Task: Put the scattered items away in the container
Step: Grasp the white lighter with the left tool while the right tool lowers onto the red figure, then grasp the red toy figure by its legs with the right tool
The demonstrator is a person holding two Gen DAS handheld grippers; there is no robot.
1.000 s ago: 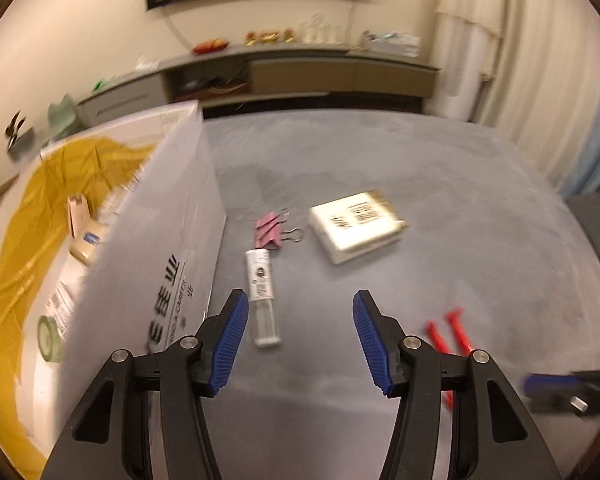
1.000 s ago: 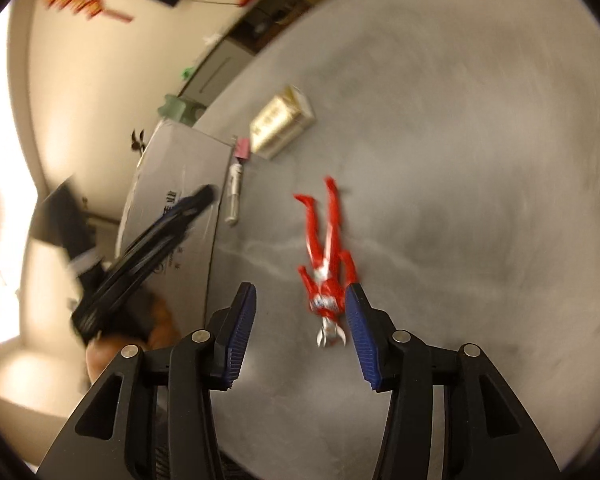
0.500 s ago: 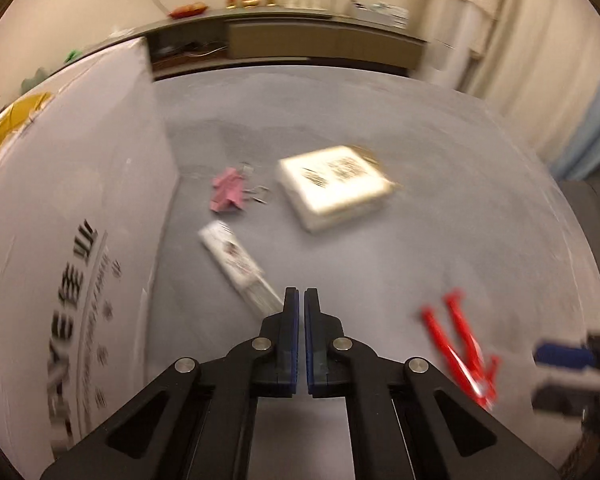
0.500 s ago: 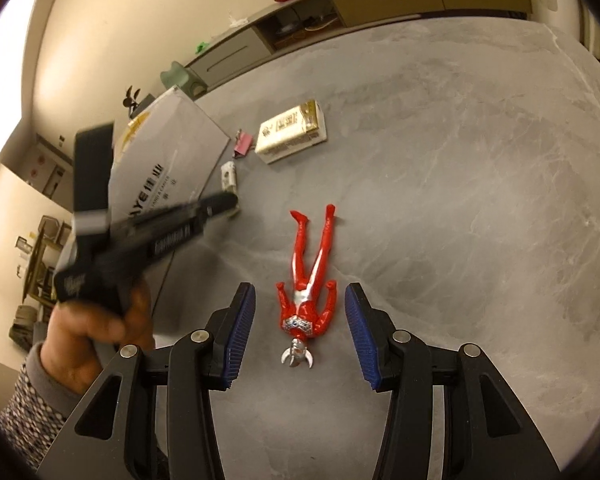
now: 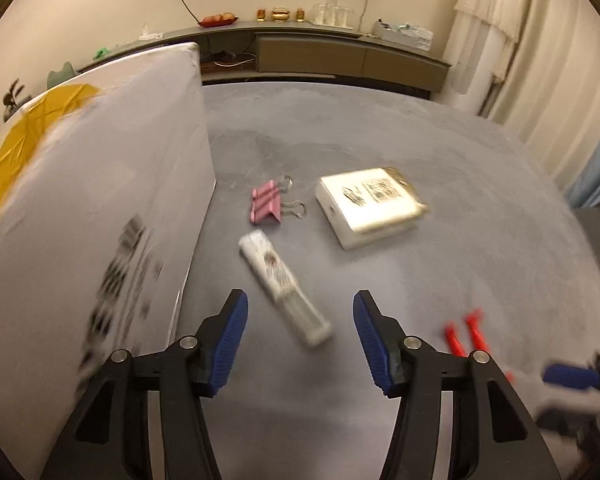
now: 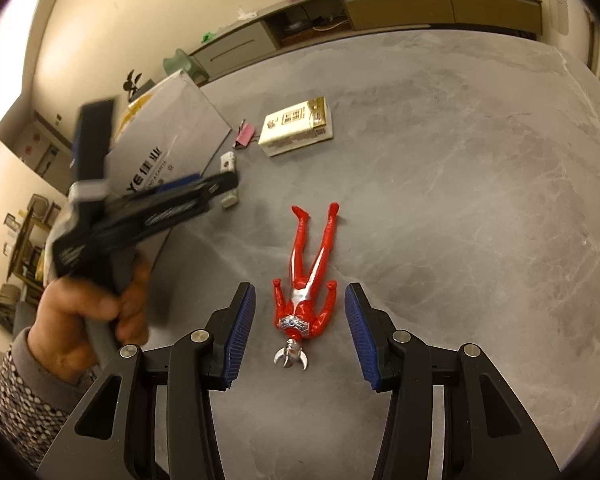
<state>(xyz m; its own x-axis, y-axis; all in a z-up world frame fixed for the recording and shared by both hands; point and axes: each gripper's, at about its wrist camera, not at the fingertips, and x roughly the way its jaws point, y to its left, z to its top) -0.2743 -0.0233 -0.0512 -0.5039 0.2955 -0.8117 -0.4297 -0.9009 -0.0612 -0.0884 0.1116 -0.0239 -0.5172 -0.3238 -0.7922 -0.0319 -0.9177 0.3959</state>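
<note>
A white cardboard box [image 5: 100, 208] with a yellow lining stands at the left; its side wall [image 6: 168, 148] also shows in the right wrist view. On the grey table lie a white tube [image 5: 284, 284], a pink binder clip [image 5: 266, 206] and a white-and-gold packet [image 5: 370, 206]. My left gripper [image 5: 300, 338] is open just short of the tube's near end. A red toy figure [image 6: 308, 280] lies on its back with its head toward me. My right gripper [image 6: 300, 330] is open, its pads either side of the figure's chest. The figure's legs [image 5: 464, 334] show at the right in the left wrist view.
A hand [image 6: 88, 312] in a patterned sleeve holds the left gripper body [image 6: 148, 216]. A long low cabinet [image 5: 340, 56] runs along the far wall. Curtains [image 5: 540, 60] hang at the right. Bare grey tabletop [image 6: 480, 200] stretches to the right of the figure.
My left gripper went from open to shut half a second ago and is open again, now nearer the tube. My right gripper steadied and moved forward over the figure's torso.
</note>
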